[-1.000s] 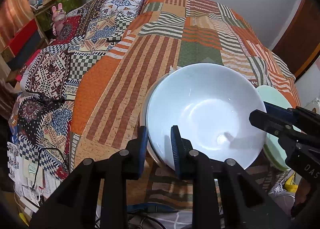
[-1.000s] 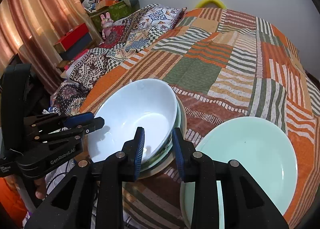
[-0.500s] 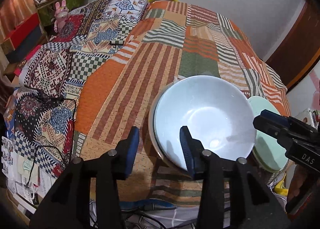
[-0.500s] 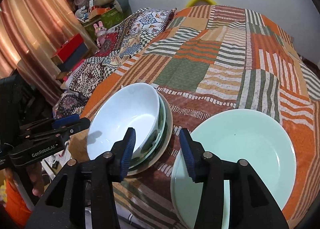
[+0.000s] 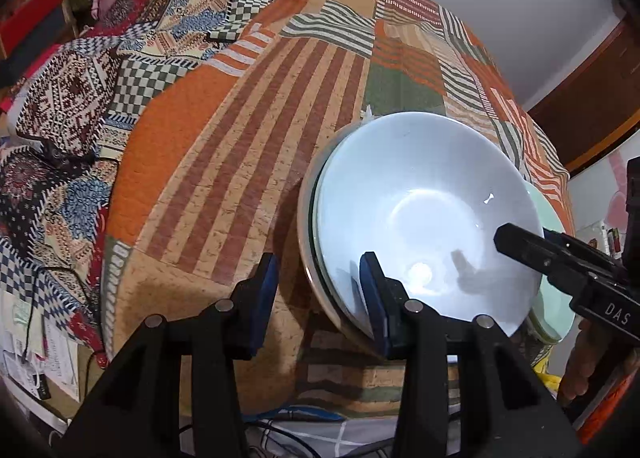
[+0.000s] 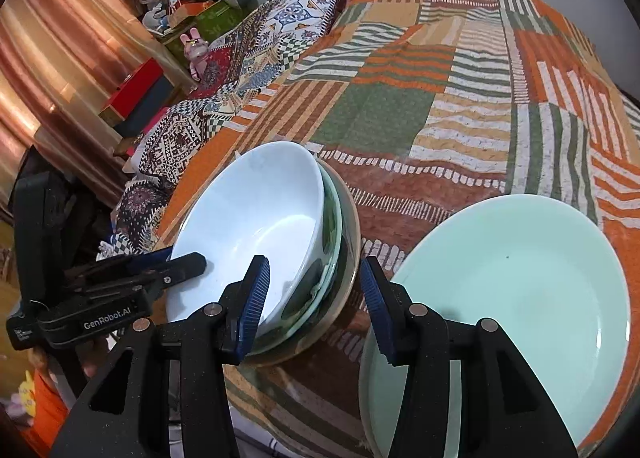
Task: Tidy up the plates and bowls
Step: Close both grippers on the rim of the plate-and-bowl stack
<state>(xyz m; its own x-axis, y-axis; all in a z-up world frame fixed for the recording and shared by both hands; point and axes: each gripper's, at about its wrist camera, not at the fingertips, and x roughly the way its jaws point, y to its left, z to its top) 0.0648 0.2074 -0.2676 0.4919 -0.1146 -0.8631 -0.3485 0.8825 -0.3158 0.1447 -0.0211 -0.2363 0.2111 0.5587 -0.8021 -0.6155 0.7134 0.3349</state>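
**Stacked bowls and a green plate on the quilted bed**

Covering nearly everything in both views is a bed under a patchwork quilt point(image 6: 400, 106) of orange, green and cream striped squares, with a second, darker patterned quilt point(image 5: 132, 58) bunched along its far left side. Near the front edge of the bed lies a pale green plate point(image 6: 520, 290), flat on the quilt. Just beside it, to its left in the right wrist view, stands a stack of dishes: a white bowl point(image 5: 424, 214) nested on top, a greenish bowl rim under it, and a tan plate point(image 6: 350, 234) at the bottom. The stack and the green plate sit close, and whether they touch I cannot tell.

The left tool point(image 5: 318, 294) has just been opening; its fingers now stand apart astride the near rim of the stack, one pad inside the white bowl, one outside, neither pressing. The right tool point(image 6: 314, 298) has likewise just been opening and stands apart over the gap between stack and green plate, gripping nothing. A small pink rabbit toy point(image 6: 194, 48) stands far back by the boxes.
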